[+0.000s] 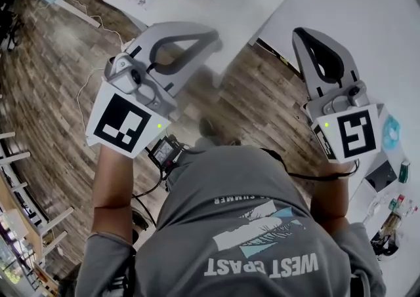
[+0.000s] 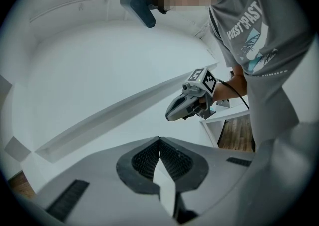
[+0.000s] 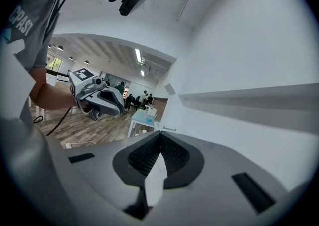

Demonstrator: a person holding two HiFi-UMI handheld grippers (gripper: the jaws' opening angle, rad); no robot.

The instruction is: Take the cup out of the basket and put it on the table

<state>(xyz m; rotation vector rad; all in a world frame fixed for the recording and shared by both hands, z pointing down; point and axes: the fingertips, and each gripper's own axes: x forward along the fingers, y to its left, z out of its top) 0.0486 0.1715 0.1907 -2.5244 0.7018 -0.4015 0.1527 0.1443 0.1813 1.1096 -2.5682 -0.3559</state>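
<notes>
Flanking the grey shirt, left gripper at 10 o'clock and right gripper at 2 o'clock, each with jaws pressed together on nothing

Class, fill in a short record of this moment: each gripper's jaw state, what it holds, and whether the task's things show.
Left gripper: jaws together, nothing between them
Right gripper: jaws together, nothing between them
Cup: not in view
Basket: not in view
Surroundings: wooden floor, white table ahead of the person
Task stage: not started, as far as the views show
</notes>
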